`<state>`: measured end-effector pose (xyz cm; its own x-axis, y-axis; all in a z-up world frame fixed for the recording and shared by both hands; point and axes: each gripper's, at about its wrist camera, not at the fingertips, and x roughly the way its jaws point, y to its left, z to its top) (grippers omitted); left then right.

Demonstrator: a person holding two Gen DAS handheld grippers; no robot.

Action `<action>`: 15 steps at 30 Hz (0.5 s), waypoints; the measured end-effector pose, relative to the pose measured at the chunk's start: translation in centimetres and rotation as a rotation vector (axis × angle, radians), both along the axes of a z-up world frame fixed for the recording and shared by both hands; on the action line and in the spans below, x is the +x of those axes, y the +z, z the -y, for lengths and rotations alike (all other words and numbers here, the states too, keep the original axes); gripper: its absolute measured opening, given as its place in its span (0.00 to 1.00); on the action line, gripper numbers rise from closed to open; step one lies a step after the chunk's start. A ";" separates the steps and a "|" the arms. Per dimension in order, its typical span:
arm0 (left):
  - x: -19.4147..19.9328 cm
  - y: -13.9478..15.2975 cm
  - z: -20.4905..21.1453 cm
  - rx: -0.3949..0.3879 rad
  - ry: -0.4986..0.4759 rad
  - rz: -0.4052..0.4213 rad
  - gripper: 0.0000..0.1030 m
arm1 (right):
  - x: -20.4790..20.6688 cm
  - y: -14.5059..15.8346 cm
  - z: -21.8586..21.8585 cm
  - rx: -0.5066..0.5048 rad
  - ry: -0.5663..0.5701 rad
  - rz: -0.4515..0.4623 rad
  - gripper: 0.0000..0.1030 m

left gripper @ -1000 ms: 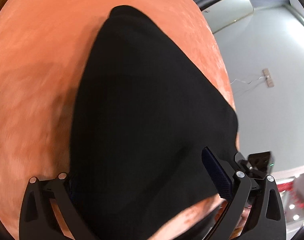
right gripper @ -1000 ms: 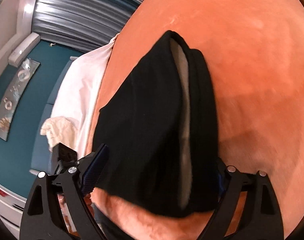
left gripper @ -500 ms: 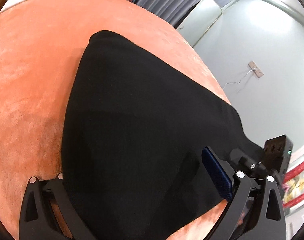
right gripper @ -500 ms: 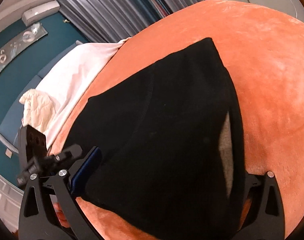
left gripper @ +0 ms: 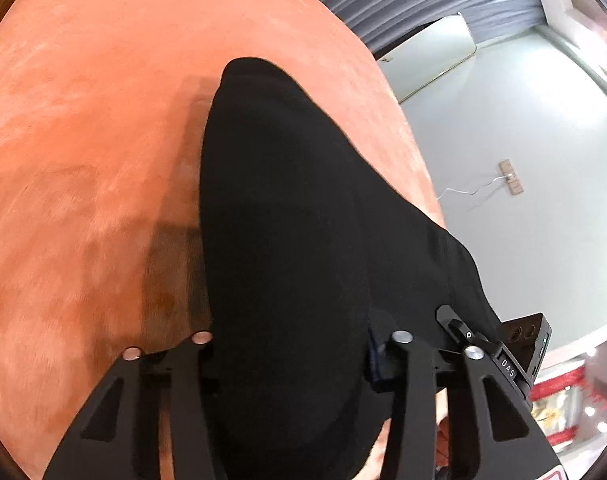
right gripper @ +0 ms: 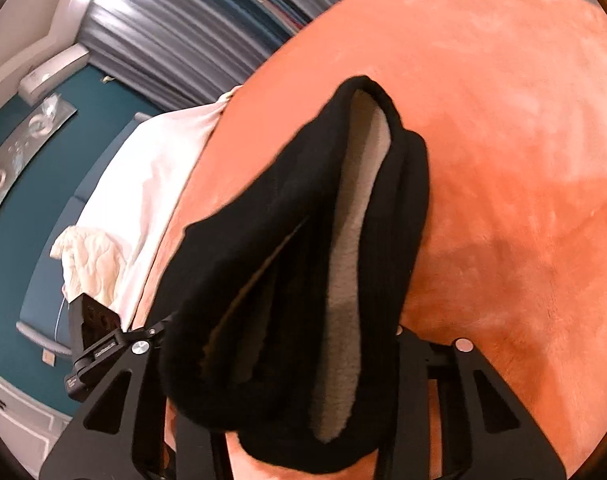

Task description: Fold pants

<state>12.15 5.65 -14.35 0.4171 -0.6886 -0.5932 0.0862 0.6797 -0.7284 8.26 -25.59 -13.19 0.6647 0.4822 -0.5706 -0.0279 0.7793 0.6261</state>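
Black pants (left gripper: pixel 295 240) hang folded over an orange plush surface (left gripper: pixel 83 140). In the left wrist view the cloth runs between the jaws of my left gripper (left gripper: pixel 291 364), which is shut on it. In the right wrist view the pants (right gripper: pixel 295 280) show a grey fleece lining along the open edge. My right gripper (right gripper: pixel 279 364) is shut on the near end of the bundle. The fingertips of both grippers are hidden by cloth. The other gripper's body shows at the edge of each view.
The orange surface (right gripper: pixel 503 140) fills most of both views. A white sheet (right gripper: pixel 143 192) and a cream quilt (right gripper: pixel 91 256) lie beyond its left edge. Grey curtains (right gripper: pixel 191 32) hang behind. A pale wall (left gripper: pixel 523 200) with a socket stands to the right.
Both grippers have closed further on the pants and drawn nearer together. The cloth has bunched narrower, and the grey lining shows wider on the right side.
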 end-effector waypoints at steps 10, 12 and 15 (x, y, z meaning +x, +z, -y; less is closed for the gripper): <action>-8.6 3.6 -1.7 0.017 -0.092 0.032 0.28 | -7.2 4.8 -0.7 -0.111 0.107 0.029 0.34; -11.0 3.5 -2.3 0.029 -0.101 0.036 0.28 | -9.6 4.2 -0.5 -0.102 0.111 0.003 0.34; -13.8 4.1 -2.2 0.082 -0.102 0.066 0.28 | -12.5 3.4 0.2 -0.078 0.105 -0.016 0.34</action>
<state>-1.68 7.86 -10.24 0.3869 -0.6801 -0.6227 0.2039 0.7217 -0.6615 -4.27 -25.83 -9.75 0.6035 0.5026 -0.6190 -0.1024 0.8188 0.5649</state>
